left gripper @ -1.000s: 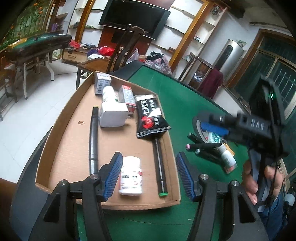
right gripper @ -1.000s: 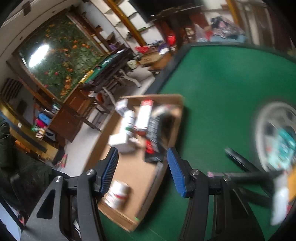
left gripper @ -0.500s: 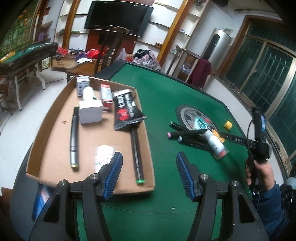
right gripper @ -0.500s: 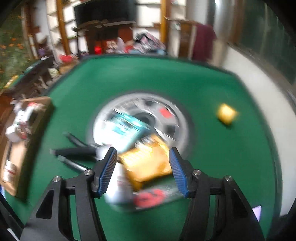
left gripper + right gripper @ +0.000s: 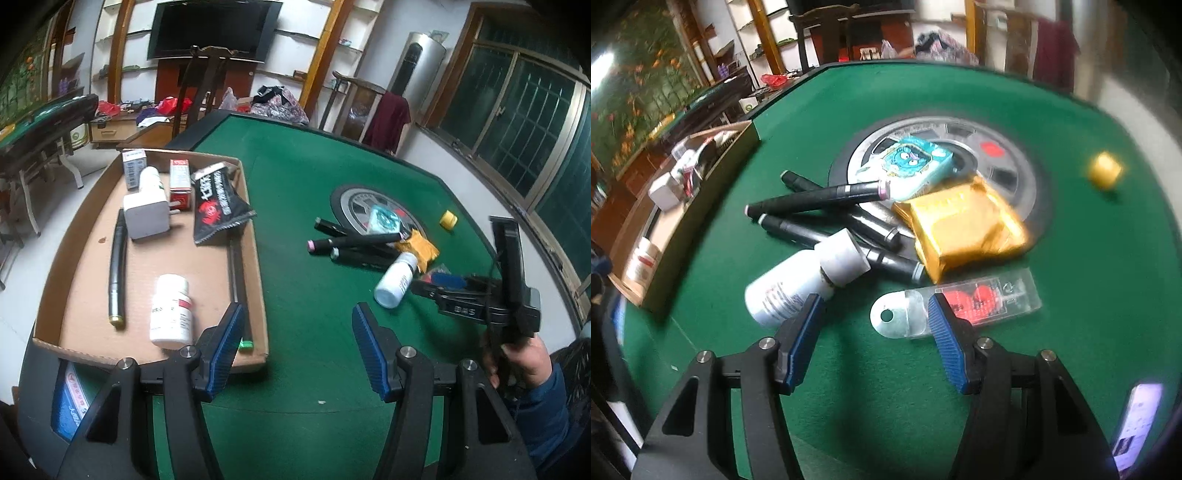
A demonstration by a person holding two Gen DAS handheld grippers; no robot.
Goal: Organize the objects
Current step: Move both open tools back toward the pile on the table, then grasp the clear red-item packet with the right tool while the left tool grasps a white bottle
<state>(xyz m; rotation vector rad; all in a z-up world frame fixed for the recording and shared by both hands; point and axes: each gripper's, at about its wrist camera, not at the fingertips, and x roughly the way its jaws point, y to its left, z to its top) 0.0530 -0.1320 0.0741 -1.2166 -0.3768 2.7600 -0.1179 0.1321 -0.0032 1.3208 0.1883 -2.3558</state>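
Green felt covers the table point(image 5: 1052, 122), where a loose heap lies on and beside the round centre plate point(image 5: 1004, 162): black markers point(image 5: 820, 194), a white bottle point(image 5: 798, 280) on its side, a crinkled gold foil packet point(image 5: 964, 225), a teal cartoon box point(image 5: 916, 162) and a clear blister pack point(image 5: 960, 301) with red discs. The right gripper point(image 5: 873, 325) tilts down just above the bottle and blister pack, jaws spread, empty. The left gripper point(image 5: 295, 343), also spread and empty, hovers by the cardboard tray point(image 5: 255, 266) holding a white pill bottle point(image 5: 171, 312), a black snack pouch point(image 5: 218, 201) and a white charger point(image 5: 146, 216). Print is unreadable.
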